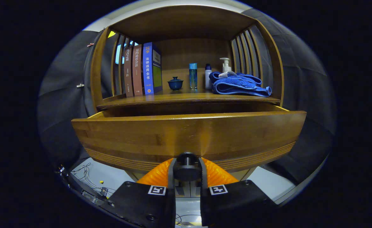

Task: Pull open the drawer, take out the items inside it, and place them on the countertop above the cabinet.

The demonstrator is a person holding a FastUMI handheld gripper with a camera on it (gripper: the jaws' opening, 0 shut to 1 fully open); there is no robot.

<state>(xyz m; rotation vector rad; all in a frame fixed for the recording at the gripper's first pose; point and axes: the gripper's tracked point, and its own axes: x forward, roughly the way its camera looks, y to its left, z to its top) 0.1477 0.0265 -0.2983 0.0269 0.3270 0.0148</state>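
The tongs (187,171) were pinching the small dark round knob (186,165) at the middle of the wide brown wooden drawer front (189,139), one finger pressed on each side of it. The drawer stood partly drawn out from the wooden cabinet, its long axis running crosswise to the tongs, its front board directly ahead of them and its open top above and beyond the knob. What lay inside the drawer was hidden behind that front board, so I could not tell what the items were. Above the drawer, the wooden desk surface (186,98) carried a row of upright books (143,70), a small dark blue lidded cup (175,83), a blue glass tumbler (193,75), a white pump bottle (226,66) and a folded blue towel (240,85). In my judgement, the next move called for pulling straight back along the tongs' own line.
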